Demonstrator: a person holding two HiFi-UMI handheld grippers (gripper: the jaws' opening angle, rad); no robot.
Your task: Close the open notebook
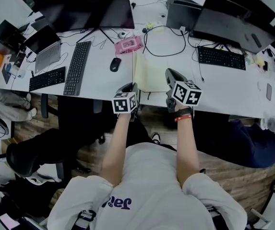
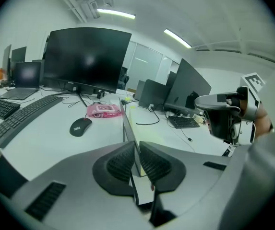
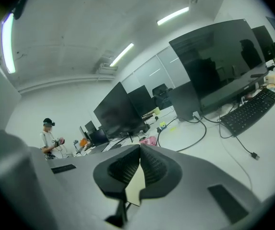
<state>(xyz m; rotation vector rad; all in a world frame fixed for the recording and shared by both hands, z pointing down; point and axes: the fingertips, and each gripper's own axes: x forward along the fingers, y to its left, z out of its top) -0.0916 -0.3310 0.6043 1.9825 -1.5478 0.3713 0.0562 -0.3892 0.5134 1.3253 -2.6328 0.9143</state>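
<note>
Closest thing at the bottom of the head view is the person's white T-shirt (image 1: 147,186), with both bare forearms reaching up toward the middle of the frame. There's a red band (image 1: 183,117) on the right wrist.

Both grippers sit at the near edge of the white desk (image 1: 223,85), dead centre. The left gripper (image 2: 137,150) has its jaws nipped onto a thin dark board of the notebook (image 1: 150,73). In the left gripper view that board stands on edge and runs straight away up the middle of the frame. The right gripper (image 3: 139,152) has its jaws pressed together on a cream page, and a corner of it pokes out below the pads.

The notebook itself lies on the desk right between the two grippers, in the centre of the head view just above the marker cubes, with a pale cream page facing up.

Further up, a black mouse (image 1: 115,64) sits just left of the notebook, and a dark keyboard (image 1: 77,67) is further left. Above the notebook there's a pink packet (image 1: 128,44) and a loop of black cable (image 1: 165,42) to its right. A big dark monitor (image 1: 91,8) fills the upper left.
</note>
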